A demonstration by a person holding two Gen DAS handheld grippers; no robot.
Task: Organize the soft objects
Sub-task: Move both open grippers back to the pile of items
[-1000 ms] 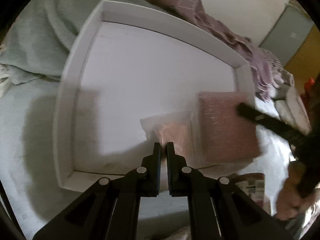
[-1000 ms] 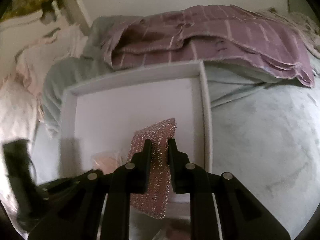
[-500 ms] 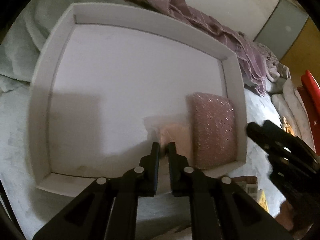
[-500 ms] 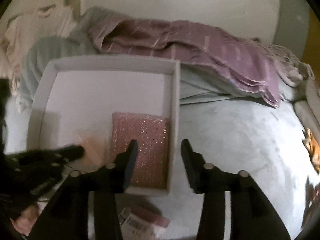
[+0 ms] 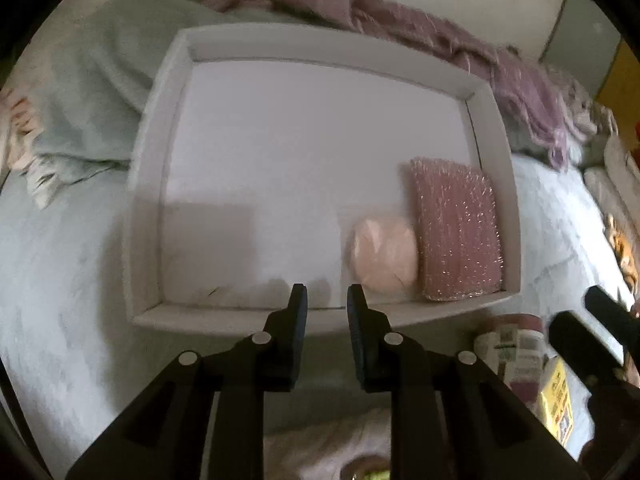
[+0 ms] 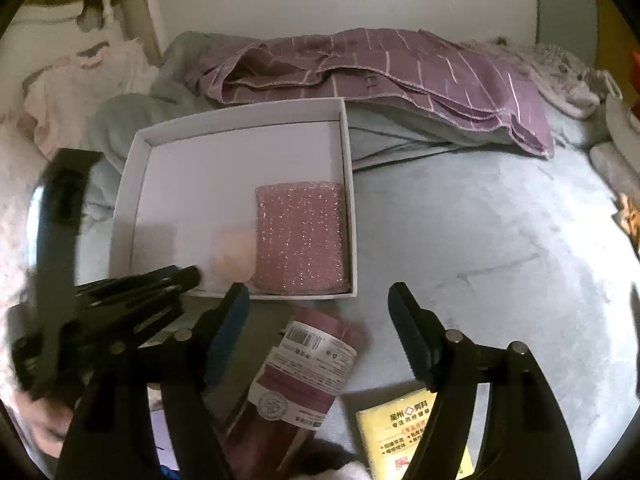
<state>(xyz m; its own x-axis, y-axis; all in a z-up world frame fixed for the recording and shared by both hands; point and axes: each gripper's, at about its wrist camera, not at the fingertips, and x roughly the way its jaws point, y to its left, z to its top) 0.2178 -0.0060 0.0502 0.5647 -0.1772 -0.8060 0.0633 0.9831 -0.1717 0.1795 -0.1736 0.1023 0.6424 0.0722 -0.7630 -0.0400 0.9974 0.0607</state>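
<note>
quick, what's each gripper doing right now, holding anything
Left gripper: jaws opening, nothing between them, at the white box's near rim.
Right gripper: jaws opening wide, empty, above the banded maroon roll.

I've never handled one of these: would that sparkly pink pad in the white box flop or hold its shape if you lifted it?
The sparkly pink pad lies flat with squared edges, so it probably holds its shape, bending slightly. It looks spongy, so likely light. Its rough glittery weave suggests it won't slip, and it won't roll like the round peach puff might.
</note>
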